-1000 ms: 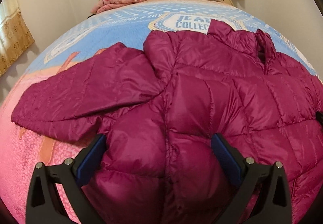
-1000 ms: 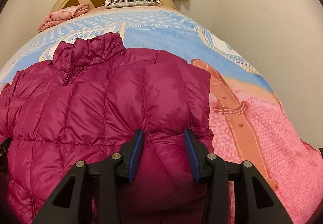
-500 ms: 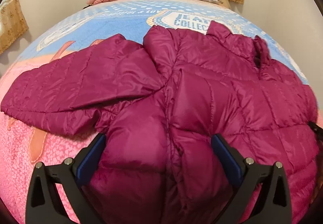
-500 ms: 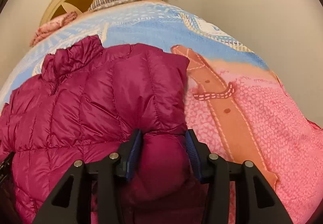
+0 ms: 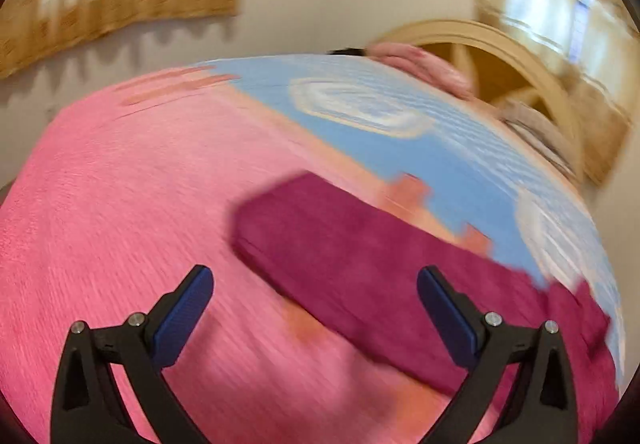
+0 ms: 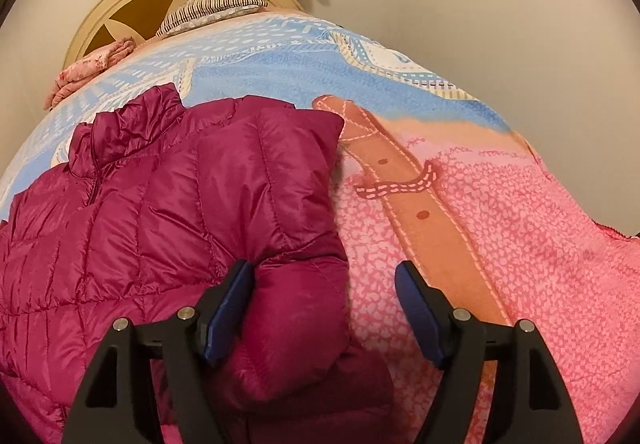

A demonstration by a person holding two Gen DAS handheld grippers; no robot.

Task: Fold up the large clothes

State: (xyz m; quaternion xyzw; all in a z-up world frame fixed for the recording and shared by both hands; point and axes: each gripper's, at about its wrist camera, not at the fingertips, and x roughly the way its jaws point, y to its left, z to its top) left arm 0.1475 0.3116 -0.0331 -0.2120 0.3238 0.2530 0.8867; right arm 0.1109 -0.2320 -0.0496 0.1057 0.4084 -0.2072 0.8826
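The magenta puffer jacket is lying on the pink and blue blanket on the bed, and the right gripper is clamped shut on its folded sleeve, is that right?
Not quite. The right gripper is open, not clamped: its jaws have just been opening, and the right wrist view shows a gap between the folded sleeve and one of the fingers. The magenta puffer jacket does lie on the pink and blue blanket.

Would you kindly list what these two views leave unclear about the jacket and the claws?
- Left wrist view: motion blur smears the magenta quilted puffer jacket; its sleeve end shows no stitching.
- Right wrist view: the lower edge cuts off the jacket's hem, partly behind the right claw.
- Left claw: open above the pink blanket; contact unclear.
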